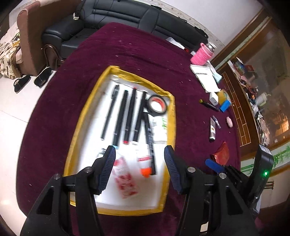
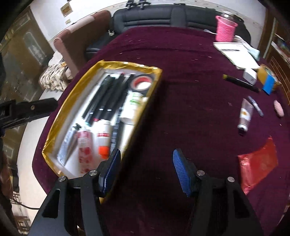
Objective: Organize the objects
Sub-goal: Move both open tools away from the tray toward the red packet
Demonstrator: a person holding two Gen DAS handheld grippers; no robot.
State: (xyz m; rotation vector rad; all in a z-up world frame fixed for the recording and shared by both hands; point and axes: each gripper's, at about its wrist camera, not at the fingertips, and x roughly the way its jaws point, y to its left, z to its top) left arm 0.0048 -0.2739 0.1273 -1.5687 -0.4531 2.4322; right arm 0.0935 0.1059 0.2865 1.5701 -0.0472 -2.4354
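A: Looking at the surface first: a dark maroon cloth (image 2: 181, 101) covers the whole table, and a black sofa (image 1: 126, 16) sits just behind its far edge, with a brown armchair (image 1: 30, 36) to one side.

B: And the box?

A: The yellow-rimmed tray (image 1: 82, 116) with a white floor lies on the cloth near the table's left side. Inside, black pens (image 1: 119, 116) lie side by side, a roll of black tape (image 1: 157, 105) at the far right corner, tubes and a bottle at the near end (motion blur hides their labels).

B: What's loose?

A: On the open cloth to the right: a red packet (image 2: 257, 161), a small tube (image 2: 244, 114), a black marker (image 2: 241, 83), a blue-and-yellow tape holder (image 2: 270, 81), white papers (image 2: 237, 54) and a pink woven cup (image 2: 225, 30) near the far edge.

B: Room to move?

A: A broad bare stretch of cloth between tray and loose items.

B: Jaws?

A: The left gripper (image 1: 139, 158) hangs over the tray's near end, jaws spread, nothing between. The right gripper (image 2: 146, 159) hangs over the tray's right rim and bare cloth, jaws likewise spread and empty.
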